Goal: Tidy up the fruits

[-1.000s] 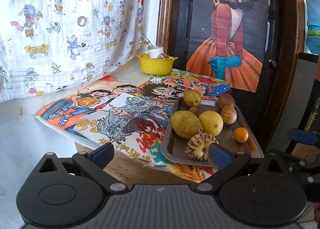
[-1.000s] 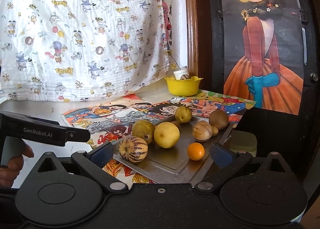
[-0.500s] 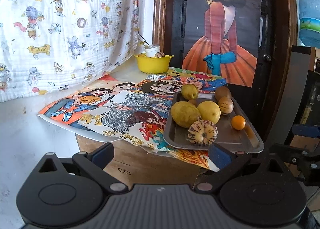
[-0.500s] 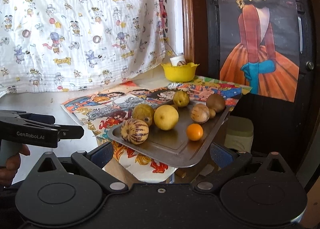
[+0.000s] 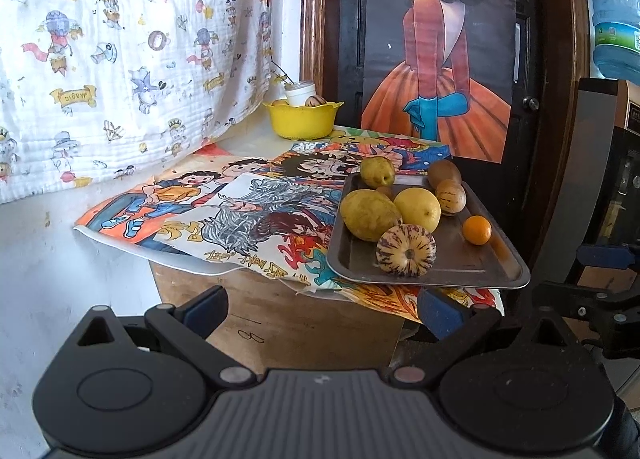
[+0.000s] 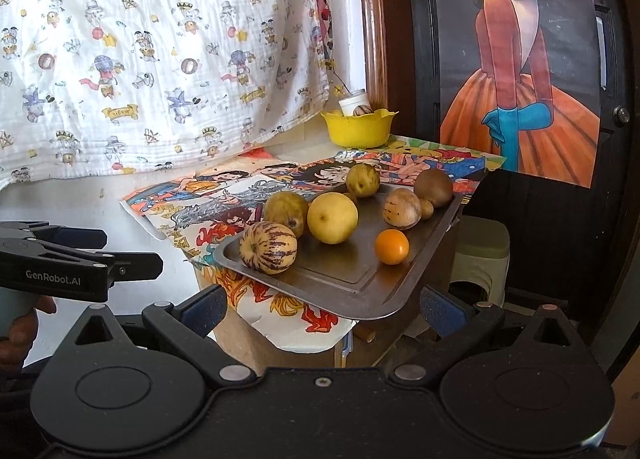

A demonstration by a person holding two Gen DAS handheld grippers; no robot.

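A metal tray (image 5: 460, 275) (image 6: 360, 295) sits at the table's near corner and holds several fruits: a striped melon (image 5: 406, 251) (image 6: 268, 247), a yellow pear (image 5: 418, 209) (image 6: 332, 217), a small orange (image 5: 477, 230) (image 6: 392, 246) and brownish fruits behind. A yellow bowl (image 5: 302, 121) (image 6: 358, 129) with a fruit and a white jar stands at the back. My left gripper (image 5: 322, 309) is open and empty, in front of and below the tray. My right gripper (image 6: 324, 309) is open and empty, just short of the tray's near edge.
Cartoon posters (image 5: 224, 211) cover the wooden table (image 5: 288, 319). A printed cloth (image 5: 120, 51) hangs on the left wall. A dark door with a girl poster (image 5: 444, 59) stands behind. A green stool (image 6: 480, 259) is right of the table. The left gripper shows at left in the right wrist view (image 6: 60, 263).
Both grippers have pulled back and lower from the table; the tray and fruits now sit farther ahead and higher. Both stay open. The fruits have not moved.
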